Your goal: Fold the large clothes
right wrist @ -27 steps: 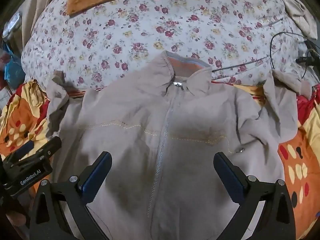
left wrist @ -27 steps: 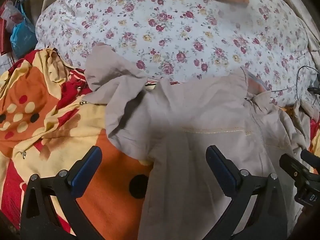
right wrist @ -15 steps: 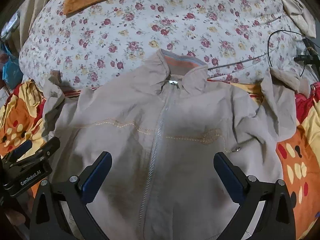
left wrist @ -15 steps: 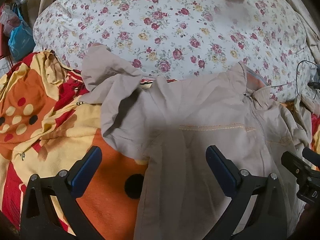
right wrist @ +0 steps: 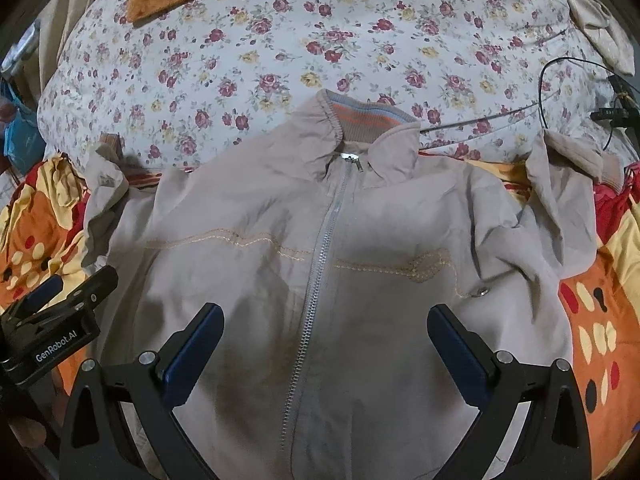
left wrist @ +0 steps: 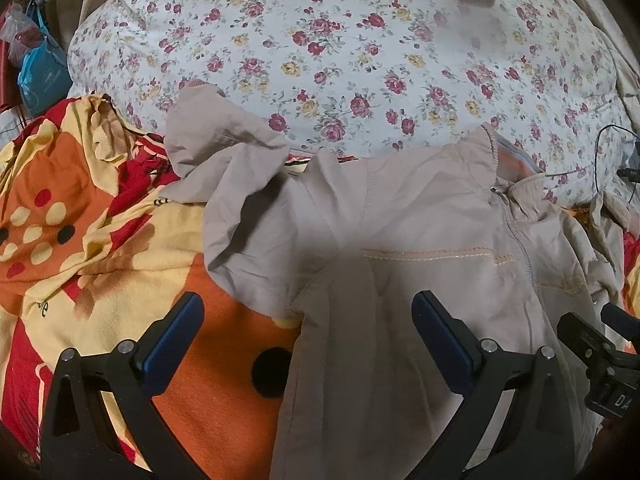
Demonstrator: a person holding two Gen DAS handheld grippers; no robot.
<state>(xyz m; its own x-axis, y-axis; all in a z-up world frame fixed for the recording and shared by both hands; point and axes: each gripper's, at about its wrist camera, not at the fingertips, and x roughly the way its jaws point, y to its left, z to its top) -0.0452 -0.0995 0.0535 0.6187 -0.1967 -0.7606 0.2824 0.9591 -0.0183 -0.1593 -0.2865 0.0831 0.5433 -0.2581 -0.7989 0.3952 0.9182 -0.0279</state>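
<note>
Beige jacket [right wrist: 320, 280] is lying collar-far under both your wide-spread empty grippers, its crumpled left sleeve [left wrist: 224, 168] sitting nearest your left gripper [left wrist: 306, 332].

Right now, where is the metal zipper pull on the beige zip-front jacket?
In the right wrist view the metal zipper pull sits top centre, at the beige zip-front jacket collar just below its orange-striped ribbed neckband, where the collar lies on the floral quilt.
</note>
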